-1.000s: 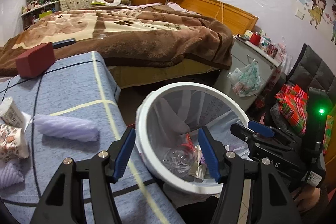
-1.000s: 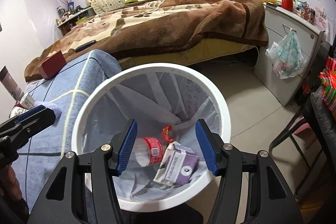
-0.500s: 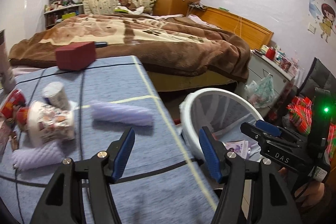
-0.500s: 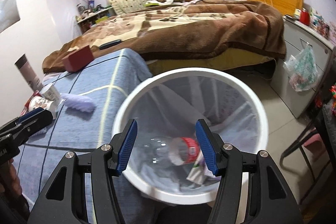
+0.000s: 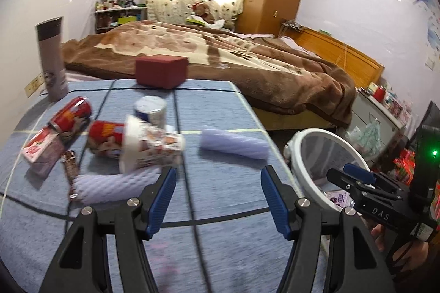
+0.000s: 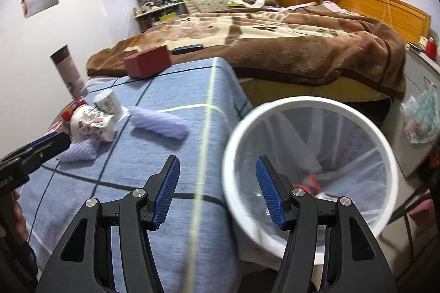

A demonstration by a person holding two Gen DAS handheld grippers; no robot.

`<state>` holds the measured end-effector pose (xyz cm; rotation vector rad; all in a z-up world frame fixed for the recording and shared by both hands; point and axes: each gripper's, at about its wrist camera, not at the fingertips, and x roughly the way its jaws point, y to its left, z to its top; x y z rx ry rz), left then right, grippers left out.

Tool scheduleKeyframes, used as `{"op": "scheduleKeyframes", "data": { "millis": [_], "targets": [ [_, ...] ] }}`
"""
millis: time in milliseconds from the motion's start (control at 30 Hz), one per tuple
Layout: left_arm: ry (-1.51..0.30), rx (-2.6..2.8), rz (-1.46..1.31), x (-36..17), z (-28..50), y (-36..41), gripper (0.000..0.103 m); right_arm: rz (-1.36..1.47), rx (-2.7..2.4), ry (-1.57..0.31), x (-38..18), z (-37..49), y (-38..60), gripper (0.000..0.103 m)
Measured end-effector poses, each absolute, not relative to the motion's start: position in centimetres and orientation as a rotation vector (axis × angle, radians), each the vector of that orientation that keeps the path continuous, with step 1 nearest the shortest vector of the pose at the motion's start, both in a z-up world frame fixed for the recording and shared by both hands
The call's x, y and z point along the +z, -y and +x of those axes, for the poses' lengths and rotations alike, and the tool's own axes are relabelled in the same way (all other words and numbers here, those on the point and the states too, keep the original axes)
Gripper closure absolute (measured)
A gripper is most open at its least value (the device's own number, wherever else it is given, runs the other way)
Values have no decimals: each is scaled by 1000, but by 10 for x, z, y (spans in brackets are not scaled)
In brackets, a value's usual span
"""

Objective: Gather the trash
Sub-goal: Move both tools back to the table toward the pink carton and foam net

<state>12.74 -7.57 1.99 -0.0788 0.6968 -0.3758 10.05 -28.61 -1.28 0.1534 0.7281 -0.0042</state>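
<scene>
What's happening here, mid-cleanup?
A person is clearing trash off a blue-clothed table with a pair of tongs in each hand. Both the left tongs and the right tongs are open and empty. The white bin beside the table already holds some trash. Still on the table: two red cans, a paper cup, a small carton and lilac foam sleeves.

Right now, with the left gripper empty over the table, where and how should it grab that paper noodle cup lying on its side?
Grip the noodle cup across its narrower base end, the end nearer the purple roll, coming from above. It lies tipped with its wide white rim toward the red can, which crowds that side. The open left gripper probably spans the base more easily.
</scene>
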Motion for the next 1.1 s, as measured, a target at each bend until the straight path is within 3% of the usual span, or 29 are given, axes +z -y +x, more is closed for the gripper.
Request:
{"op": "scheduleKeyframes", "data": {
  "millis": [1100],
  "targets": [
    [-739, -78, -145, -1, 155, -110, 33, -209, 441, -731, -11, 139, 108, 44]
  ]
}}
